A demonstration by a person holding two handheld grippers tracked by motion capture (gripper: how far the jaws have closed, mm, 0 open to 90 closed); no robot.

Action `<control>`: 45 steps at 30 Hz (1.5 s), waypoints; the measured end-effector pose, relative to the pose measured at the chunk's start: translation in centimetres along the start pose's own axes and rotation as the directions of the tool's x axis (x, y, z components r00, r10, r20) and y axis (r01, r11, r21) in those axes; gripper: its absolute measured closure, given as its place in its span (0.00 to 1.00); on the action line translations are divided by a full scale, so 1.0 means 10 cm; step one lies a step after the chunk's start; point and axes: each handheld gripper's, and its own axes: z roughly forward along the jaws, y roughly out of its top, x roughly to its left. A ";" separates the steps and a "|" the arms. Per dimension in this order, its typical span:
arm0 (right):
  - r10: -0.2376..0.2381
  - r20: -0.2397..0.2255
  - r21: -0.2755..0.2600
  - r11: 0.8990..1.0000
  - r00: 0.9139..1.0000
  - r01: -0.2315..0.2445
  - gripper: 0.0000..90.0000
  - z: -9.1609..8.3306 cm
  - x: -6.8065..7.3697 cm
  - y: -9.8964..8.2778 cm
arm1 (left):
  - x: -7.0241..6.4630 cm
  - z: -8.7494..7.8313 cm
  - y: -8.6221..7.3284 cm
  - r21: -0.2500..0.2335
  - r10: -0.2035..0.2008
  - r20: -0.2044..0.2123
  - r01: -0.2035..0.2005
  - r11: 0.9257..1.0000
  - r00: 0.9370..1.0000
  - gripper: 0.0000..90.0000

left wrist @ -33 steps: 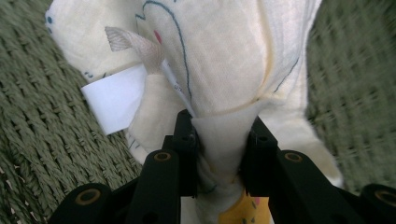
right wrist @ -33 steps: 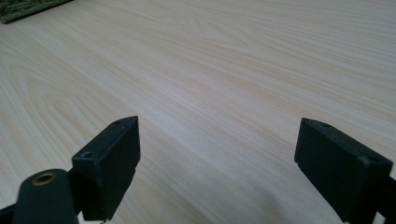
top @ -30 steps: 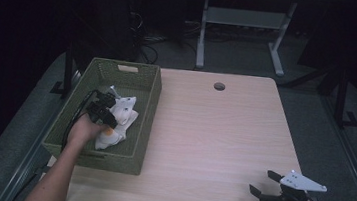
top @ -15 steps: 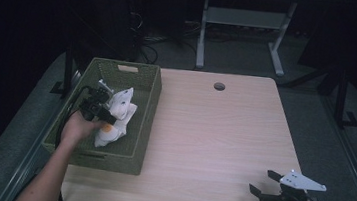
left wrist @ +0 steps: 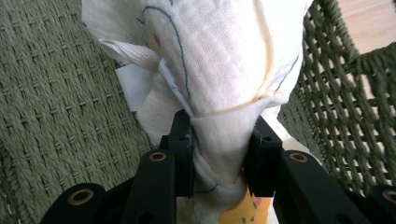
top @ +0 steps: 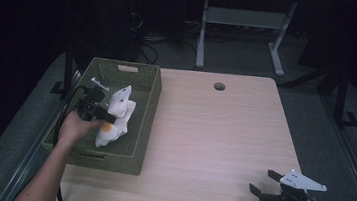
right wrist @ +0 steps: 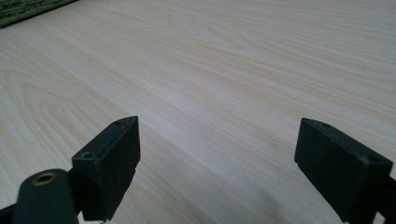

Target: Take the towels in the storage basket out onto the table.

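The cloth [left wrist: 219, 70] runs off the left gripper view's top edge; the jaws hide its pinched fold, and its print stays unclear.

A dim lab or workroom: a pale wood tabletop [top: 223, 135] with a cable hole [top: 219, 86], loose cables [top: 151, 52] and metal stand legs [top: 272, 50] on grey carpet.

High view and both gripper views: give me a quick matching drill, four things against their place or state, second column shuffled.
Things:
1. left hand-held gripper
2. right hand-held gripper
3. white cloth
4. green woven basket

States:
A. open above bare wood
B. on the table's left side
C. shut on fabric
D. bunched inside the basket

Pairs: 1-C, 2-A, 3-D, 4-B
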 end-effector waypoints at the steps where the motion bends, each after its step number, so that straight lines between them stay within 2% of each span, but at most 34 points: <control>1: 0.000 0.000 0.000 1.000 1.000 0.000 0.15 0.00 0.00 0.00 | 0.01 0.00 0.00 -0.002 -0.008 0.016 0.008 1.000 1.000 0.76; 3: 0.002 0.004 -0.001 1.000 1.000 -0.002 0.15 0.00 -0.01 0.00 | 0.02 0.00 -0.01 -0.003 -0.016 0.045 0.016 1.000 0.999 0.76; 7: 0.002 0.005 -0.002 1.000 1.000 -0.002 0.15 0.00 -0.01 0.00 | 0.03 -0.01 -0.04 -0.010 -0.025 0.067 0.026 1.000 0.997 0.75; 9: 0.004 0.008 -0.001 1.000 1.000 -0.004 0.15 0.00 -0.01 0.00 | 0.04 -0.01 -0.05 -0.021 -0.042 0.101 0.045 0.999 0.994 0.75; 15: 0.009 0.011 -0.005 1.000 1.000 -0.009 0.15 0.00 -0.01 0.00 | 0.10 -0.05 -0.09 -0.052 -0.069 0.149 0.077 0.996 0.987 0.75; 20: 0.009 0.013 -0.007 1.000 1.000 -0.009 0.15 0.00 -0.01 0.00 | 0.13 -0.10 -0.12 -0.082 -0.076 0.182 0.092 0.992 0.980 0.75; 24: 0.008 0.014 -0.007 1.000 1.000 -0.008 0.15 0.00 -0.02 0.00 | 0.13 -0.15 -0.14 -0.112 -0.064 0.203 0.088 0.990 0.977 0.75; 30: 0.010 0.013 -0.009 1.000 1.000 -0.010 0.15 -0.01 -0.01 0.00 | 0.12 -0.22 -0.15 -0.162 -0.055 0.237 0.096 0.982 0.970 0.75; 34: 0.012 0.013 -0.008 1.000 1.000 -0.012 0.15 -0.01 -0.01 0.00 | 0.12 -0.26 -0.15 -0.192 -0.053 0.272 0.108 0.975 0.961 0.75; 36: 0.011 0.013 -0.008 1.000 1.000 -0.011 0.15 -0.01 -0.01 0.00 | 0.12 -0.28 -0.16 -0.216 -0.058 0.291 0.124 0.968 0.955 0.75; 42: 0.013 0.013 -0.010 1.000 1.000 -0.013 0.15 -0.01 -0.01 0.00 | 0.14 -0.35 -0.16 -0.251 -0.053 0.325 0.140 0.958 0.944 0.75; 45: 0.013 0.012 -0.011 1.000 1.000 -0.013 0.15 -0.01 -0.01 0.00 | 0.14 -0.39 -0.16 -0.269 -0.047 0.330 0.142 0.953 0.943 0.75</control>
